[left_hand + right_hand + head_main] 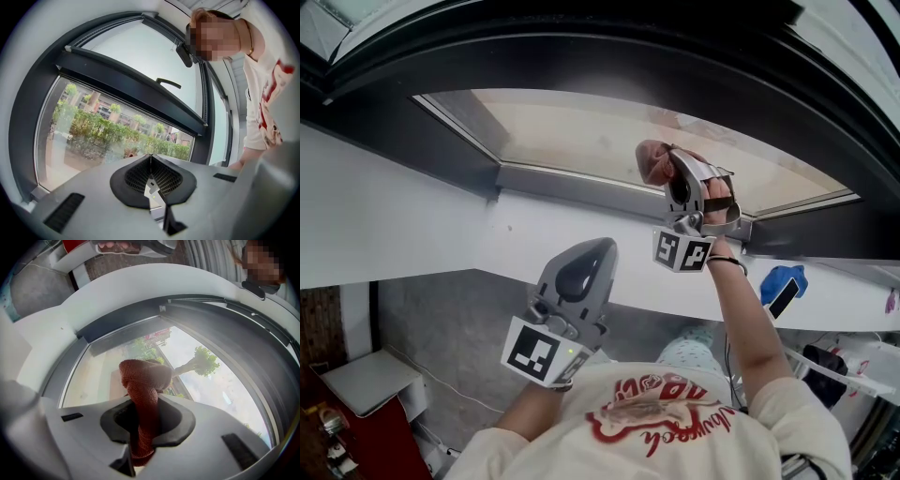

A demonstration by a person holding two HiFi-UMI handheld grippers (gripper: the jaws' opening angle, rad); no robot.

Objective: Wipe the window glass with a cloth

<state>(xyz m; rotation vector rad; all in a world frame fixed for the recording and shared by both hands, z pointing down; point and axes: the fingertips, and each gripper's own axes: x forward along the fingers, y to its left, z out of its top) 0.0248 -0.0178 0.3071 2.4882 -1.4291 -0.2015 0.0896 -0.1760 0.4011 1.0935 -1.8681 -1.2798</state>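
A reddish-brown cloth (143, 380) is bunched up between the jaws of my right gripper (140, 397), which is shut on it. In the head view that right gripper (667, 161) is raised to the window glass (609, 141), with the cloth (652, 161) against or very near the pane. My left gripper (598, 251) hangs lower, below the white sill, its jaws shut with nothing between them. In the left gripper view its jaws (150, 159) meet in a thin seam and point at the lower window pane (93, 126).
A dark window frame (581, 66) arches over the glass, and a white sill (441, 225) runs below it. A window handle (168, 83) sits on the dark crossbar. A blue object (783, 283) lies at the right; a red and white box (366, 394) stands on the floor at the left.
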